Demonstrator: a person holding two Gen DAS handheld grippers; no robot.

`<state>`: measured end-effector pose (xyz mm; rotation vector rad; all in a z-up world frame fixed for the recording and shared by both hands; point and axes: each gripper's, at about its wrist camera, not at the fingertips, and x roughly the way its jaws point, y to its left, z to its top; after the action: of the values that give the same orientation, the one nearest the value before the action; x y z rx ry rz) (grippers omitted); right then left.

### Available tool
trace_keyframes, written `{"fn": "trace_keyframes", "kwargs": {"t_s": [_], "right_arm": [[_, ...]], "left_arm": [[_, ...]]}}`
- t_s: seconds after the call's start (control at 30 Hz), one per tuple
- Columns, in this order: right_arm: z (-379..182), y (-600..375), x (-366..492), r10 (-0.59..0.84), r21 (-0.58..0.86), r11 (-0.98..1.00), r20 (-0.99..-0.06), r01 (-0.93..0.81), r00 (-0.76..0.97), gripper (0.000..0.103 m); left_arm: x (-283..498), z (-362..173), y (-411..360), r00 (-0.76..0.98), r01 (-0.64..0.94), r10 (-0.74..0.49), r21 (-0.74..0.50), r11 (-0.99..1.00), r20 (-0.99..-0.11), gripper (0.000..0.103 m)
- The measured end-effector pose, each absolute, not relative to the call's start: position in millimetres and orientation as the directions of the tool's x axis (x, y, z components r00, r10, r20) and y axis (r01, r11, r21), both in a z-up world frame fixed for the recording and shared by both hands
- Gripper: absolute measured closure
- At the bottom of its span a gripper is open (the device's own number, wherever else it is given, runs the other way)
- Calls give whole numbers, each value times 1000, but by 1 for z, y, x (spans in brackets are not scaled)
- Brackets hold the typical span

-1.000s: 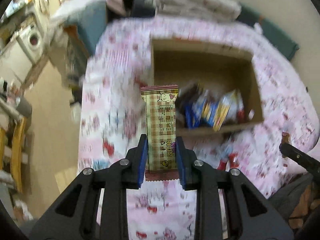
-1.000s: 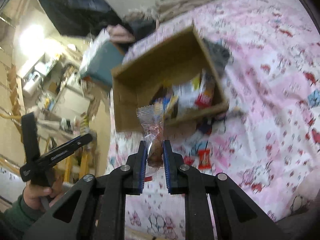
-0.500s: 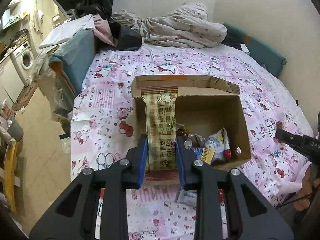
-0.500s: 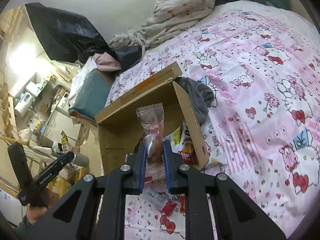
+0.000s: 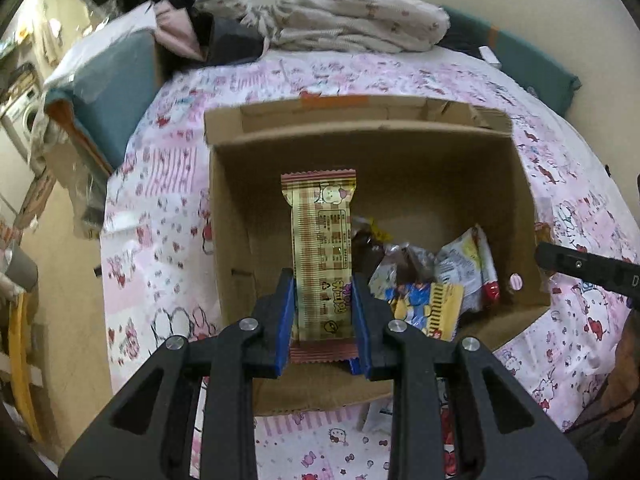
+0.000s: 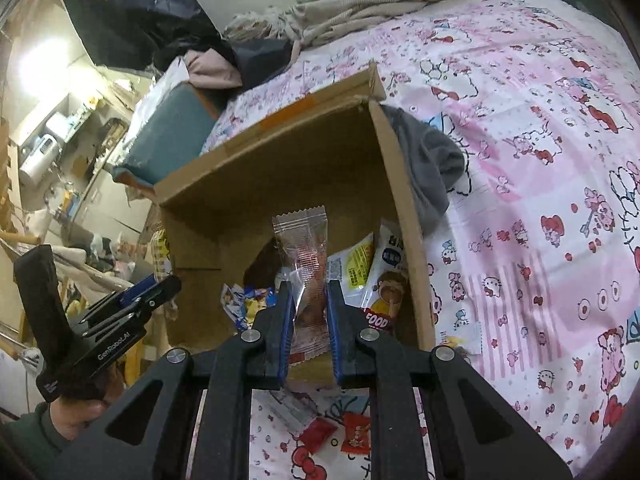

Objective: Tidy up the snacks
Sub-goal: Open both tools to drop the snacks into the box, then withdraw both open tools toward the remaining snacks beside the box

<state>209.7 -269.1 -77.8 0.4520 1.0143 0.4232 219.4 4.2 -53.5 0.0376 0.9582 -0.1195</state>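
Note:
My left gripper is shut on a tan plaid snack bar, held upright over the open cardboard box on the bed. Several snack packets lie in the box's near right corner. My right gripper is shut on a clear-wrapped snack, held over the same box above its packets. The left gripper also shows at the left of the right wrist view.
The box sits on a pink cartoon-print bedsheet. Small red snack packets lie on the sheet in front of the box. A grey cloth lies by the box's right wall. A crumpled blanket and a teal cushion lie behind.
Both grippers have moved forward and closer to the box, each still holding its snack, so both snacks now hang over the box's opening.

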Motion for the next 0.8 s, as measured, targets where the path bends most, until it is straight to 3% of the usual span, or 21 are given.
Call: {"fn": "trace_keyframes", "kwargs": {"t_s": [0.33,0.53,0.6,0.63,0.67,0.7,0.73,0.77,0.8], "right_arm": [[-86,-263,213,542,553,825,-716,-117,441,86],[-86,-263,215,540,554,825,-713,-114,448,82],[-83,-263,214,544,558,821,-705,-118,455,82],[-82,-262,214,547,560,820,-702,-121,457,82],[-81,-262,214,546,559,820,-701,-122,459,79],[-80,-261,214,545,558,821,-700,-123,461,75],[-80,-261,214,547,559,820,-698,-125,462,58],[-79,-261,214,549,562,818,-696,-125,464,35],[-78,-261,213,547,563,817,-690,-124,474,25]], "left_arm": [[219,-56,16,577,78,-81,-43,996,-812,79],[217,-57,7,583,104,-54,9,995,-811,77],[216,-58,6,584,105,-48,16,994,-810,71],[215,-57,5,588,103,-43,22,994,-808,61],[215,-56,5,589,103,-43,22,994,-807,47],[214,-56,5,590,103,-47,18,994,-806,40],[213,-54,5,595,104,-54,10,995,-802,29],[212,-51,5,603,104,-60,4,995,-795,23],[211,-49,5,611,105,-63,2,994,-789,21]]}}
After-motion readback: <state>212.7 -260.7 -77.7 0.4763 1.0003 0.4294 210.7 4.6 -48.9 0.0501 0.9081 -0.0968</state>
